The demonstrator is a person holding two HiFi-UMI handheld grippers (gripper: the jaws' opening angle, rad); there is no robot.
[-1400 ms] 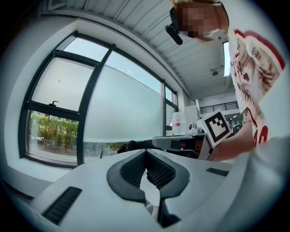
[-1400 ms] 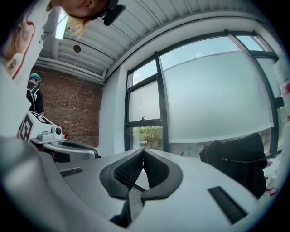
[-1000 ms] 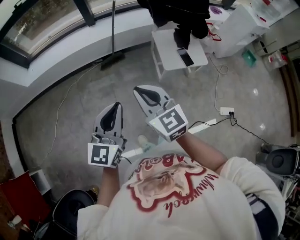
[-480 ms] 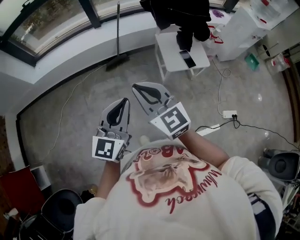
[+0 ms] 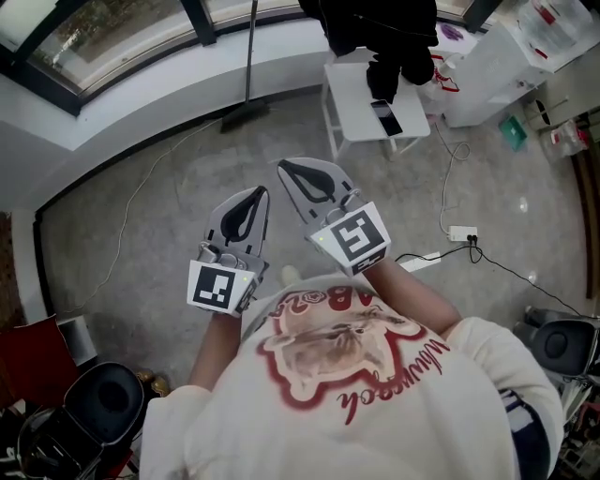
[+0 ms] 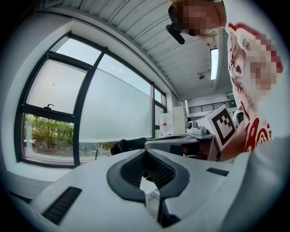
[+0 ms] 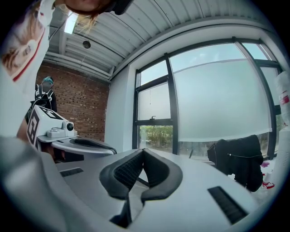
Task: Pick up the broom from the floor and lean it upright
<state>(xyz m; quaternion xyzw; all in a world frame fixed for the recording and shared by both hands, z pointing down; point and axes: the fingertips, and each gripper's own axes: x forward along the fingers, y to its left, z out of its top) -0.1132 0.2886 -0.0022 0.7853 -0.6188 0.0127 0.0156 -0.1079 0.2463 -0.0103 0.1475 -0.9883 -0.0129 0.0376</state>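
Observation:
The broom (image 5: 248, 66) stands upright at the far wall, its dark head (image 5: 244, 118) on the floor and its thin handle leaning on the window ledge. Neither gripper touches it; both are well back from it, close to the person's chest, pointing level. My left gripper (image 5: 257, 193) is shut with nothing in it, and its ribbed pads (image 6: 158, 170) meet at the tips. My right gripper (image 5: 286, 167) sits beside it on the right, also shut and empty, with the pads (image 7: 129, 170) closed together.
A small white table (image 5: 352, 117) with a phone on it stands at the back, a black garment (image 5: 375, 28) above it. A power strip with cables (image 5: 459, 232) lies on the floor at right. A black stool (image 5: 103, 403) is at lower left.
Both grippers have risen a little, staying shut and empty. The broom keeps leaning at the wall; the head view has shifted slightly.

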